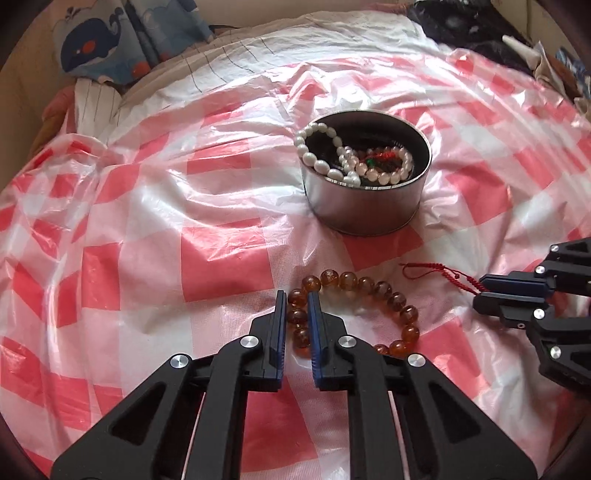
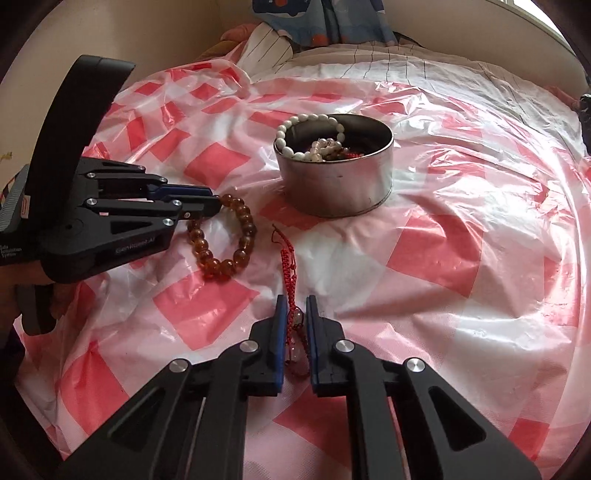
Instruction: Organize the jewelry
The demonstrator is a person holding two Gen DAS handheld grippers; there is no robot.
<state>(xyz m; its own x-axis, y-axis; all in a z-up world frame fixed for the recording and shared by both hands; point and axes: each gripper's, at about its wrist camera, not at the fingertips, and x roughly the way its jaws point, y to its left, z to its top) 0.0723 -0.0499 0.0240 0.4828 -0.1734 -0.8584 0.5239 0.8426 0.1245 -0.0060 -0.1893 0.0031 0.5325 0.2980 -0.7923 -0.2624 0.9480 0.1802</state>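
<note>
A round metal tin (image 1: 364, 210) (image 2: 334, 184) sits on the checked sheet and holds white pearl bracelets (image 1: 314, 155) (image 2: 291, 131) and other beads. An amber bead bracelet (image 1: 369, 291) (image 2: 221, 240) lies on the sheet in front of the tin. My left gripper (image 1: 297, 295) (image 2: 214, 203) is shut on the amber bracelet's left side, beads between its blue pads. A red cord bracelet (image 1: 443, 275) (image 2: 290, 266) with pale beads lies to the right. My right gripper (image 2: 295, 299) (image 1: 480, 295) is narrowly closed around the red cord bracelet's beaded end.
A red and white checked plastic sheet (image 1: 207, 229) (image 2: 461, 240) covers a bed. A whale-print pillow (image 1: 110, 40) and striped bedding (image 2: 388, 62) lie at the far edge. Dark clothes (image 1: 480, 29) are piled at the far right.
</note>
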